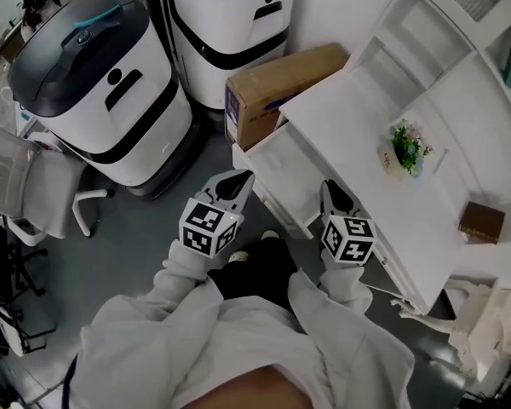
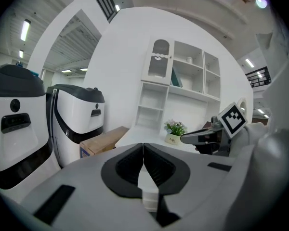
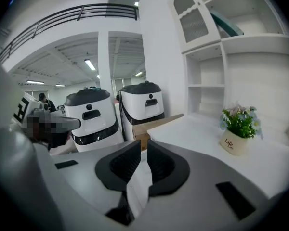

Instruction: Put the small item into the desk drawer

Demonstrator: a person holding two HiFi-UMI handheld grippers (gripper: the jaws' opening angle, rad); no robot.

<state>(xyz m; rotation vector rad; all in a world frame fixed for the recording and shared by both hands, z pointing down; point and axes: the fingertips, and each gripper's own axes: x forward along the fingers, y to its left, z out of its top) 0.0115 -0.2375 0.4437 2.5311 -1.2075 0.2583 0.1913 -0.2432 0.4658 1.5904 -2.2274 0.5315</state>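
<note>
Two tall white machines with dark grey domed lids stand on the grey floor (image 1: 136,228), the nearer one (image 1: 102,92) at the left and the second (image 1: 230,32) behind it, close together. A brown cardboard box (image 1: 281,88) sits on the floor just beside the second machine, its top flaps shut. A white office chair (image 1: 30,186) stands at the far left, near the first machine. A white shelf unit (image 1: 434,32) with open compartments rises at the upper right. Below its shelves stands a small potted plant (image 1: 406,147), upright, green with pale flowers. Crumpled white cloth (image 1: 494,322) lies at the lower right.
</note>
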